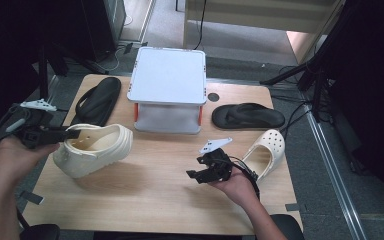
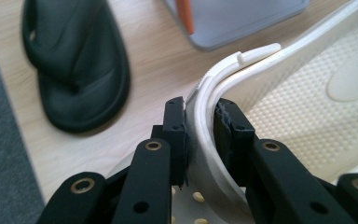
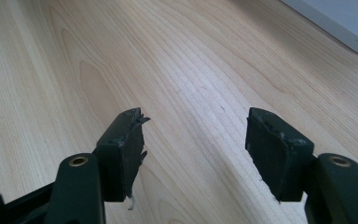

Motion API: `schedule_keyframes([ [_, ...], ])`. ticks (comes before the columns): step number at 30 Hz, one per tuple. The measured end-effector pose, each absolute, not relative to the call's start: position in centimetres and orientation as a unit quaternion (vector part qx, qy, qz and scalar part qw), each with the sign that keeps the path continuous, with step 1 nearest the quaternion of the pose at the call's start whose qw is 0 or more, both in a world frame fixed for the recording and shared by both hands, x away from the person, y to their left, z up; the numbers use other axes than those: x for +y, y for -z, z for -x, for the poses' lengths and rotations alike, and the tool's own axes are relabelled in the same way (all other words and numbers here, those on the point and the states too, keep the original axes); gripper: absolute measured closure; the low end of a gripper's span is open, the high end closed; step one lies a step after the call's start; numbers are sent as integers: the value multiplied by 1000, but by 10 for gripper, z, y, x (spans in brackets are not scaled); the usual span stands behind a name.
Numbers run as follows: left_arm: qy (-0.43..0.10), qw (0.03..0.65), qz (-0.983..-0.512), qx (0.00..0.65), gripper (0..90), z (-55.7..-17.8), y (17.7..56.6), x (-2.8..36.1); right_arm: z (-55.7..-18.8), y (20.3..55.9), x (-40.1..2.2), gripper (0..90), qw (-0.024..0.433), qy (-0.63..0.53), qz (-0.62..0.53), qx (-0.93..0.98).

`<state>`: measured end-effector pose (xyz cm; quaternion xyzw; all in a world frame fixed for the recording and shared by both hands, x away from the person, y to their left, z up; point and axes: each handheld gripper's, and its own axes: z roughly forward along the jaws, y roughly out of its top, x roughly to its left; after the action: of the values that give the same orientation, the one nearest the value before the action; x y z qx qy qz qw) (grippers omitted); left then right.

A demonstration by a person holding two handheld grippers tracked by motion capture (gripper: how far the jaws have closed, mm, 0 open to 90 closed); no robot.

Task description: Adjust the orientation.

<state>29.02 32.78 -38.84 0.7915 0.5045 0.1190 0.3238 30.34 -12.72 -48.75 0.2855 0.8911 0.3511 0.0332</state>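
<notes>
Wooden table (image 1: 150,185): left of the grey stand (image 1: 167,90), my left gripper (image 2: 200,126) pinches the cream clog (image 1: 95,147); my right gripper (image 3: 193,149) is spread, holding nothing.

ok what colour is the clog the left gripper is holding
Cream white clog; the high view shows it best.

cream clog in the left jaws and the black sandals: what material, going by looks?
Cream clog: looks like moulded foam resin, matte; one-piece body, vent holes, stippled footbed, thick heel wall pinched in the left gripper. Black sandals: probably rubbery foam, dull, moulded straps. Hardness can't be judged.

Left gripper (image 1: 66,133) grips — seemingly lifts — cream clog (image 1: 96,149).
</notes>
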Motion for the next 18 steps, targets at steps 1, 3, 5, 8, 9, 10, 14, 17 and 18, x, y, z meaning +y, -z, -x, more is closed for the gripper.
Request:
schedule_keyframes([
  [1,-116,324,-796,498,763,-293,388,323,-303,487,-127,378,34,-352,-286,891],
  [3,-110,321,-803,489,762,-299,386,312,-304,487,-128,378,35,-353,-287,890],
  [5,-108,319,-809,481,762,-303,385,299,-304,486,-129,378,35,-355,-291,888],
  [8,-105,317,-817,470,761,-308,385,288,-304,484,-131,378,36,-358,-292,886],
  [9,-100,314,-823,462,761,-313,384,276,-304,484,-131,378,37,-360,-291,885],
  [10,-100,314,-823,462,761,-313,384,276,-304,483,-132,378,37,-361,-295,884],
  [14,-91,309,-839,439,760,-322,385,248,-305,480,-135,378,37,-367,-300,880],
  [17,-88,307,-845,429,758,-325,387,238,-305,479,-137,378,41,-372,-299,878],
  [18,-83,306,-848,424,758,-329,390,228,-305,478,-139,378,43,-376,-304,875],
])
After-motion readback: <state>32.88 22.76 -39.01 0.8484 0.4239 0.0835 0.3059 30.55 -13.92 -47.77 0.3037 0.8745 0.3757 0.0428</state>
